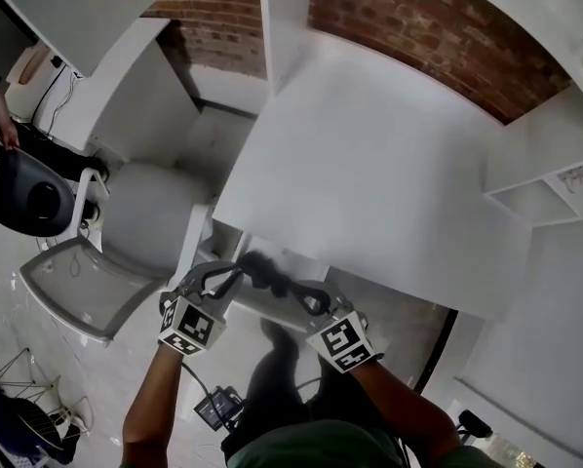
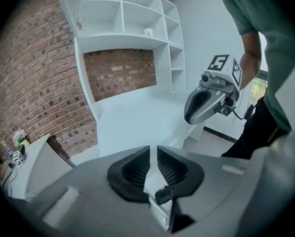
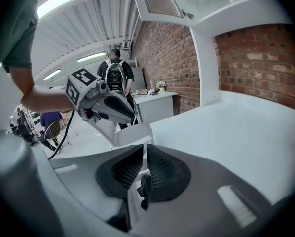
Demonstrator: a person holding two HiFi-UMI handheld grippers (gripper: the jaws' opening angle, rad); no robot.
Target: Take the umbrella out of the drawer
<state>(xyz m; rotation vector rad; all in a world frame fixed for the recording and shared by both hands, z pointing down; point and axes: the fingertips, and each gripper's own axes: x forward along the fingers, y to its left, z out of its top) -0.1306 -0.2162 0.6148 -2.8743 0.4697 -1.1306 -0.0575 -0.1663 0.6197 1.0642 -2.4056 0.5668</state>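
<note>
You are holding the left gripper [image 2: 153, 157] and right gripper [image 3: 143, 154] close together at the white worktop's [image 1: 369, 164] near edge. Both sets of fingers are standing a narrow slit apart, gripping nothing. No view is showing the umbrella.

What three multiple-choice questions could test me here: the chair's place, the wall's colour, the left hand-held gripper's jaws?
1. In the head view, the white chair stands: A) left of the white desk; B) on the desk; C) right of the desk.
2. The wall behind the desk is: A) green tile; B) red brick; C) bare wood.
3. The jaws of the left hand-held gripper are: A) clamped on a cup; B) spread wide; C) slightly apart, nothing between.
Answers: A, the chair sits off the desk's left edge; B, brick courses show; C, a thin empty gap shows in its own view.
</note>
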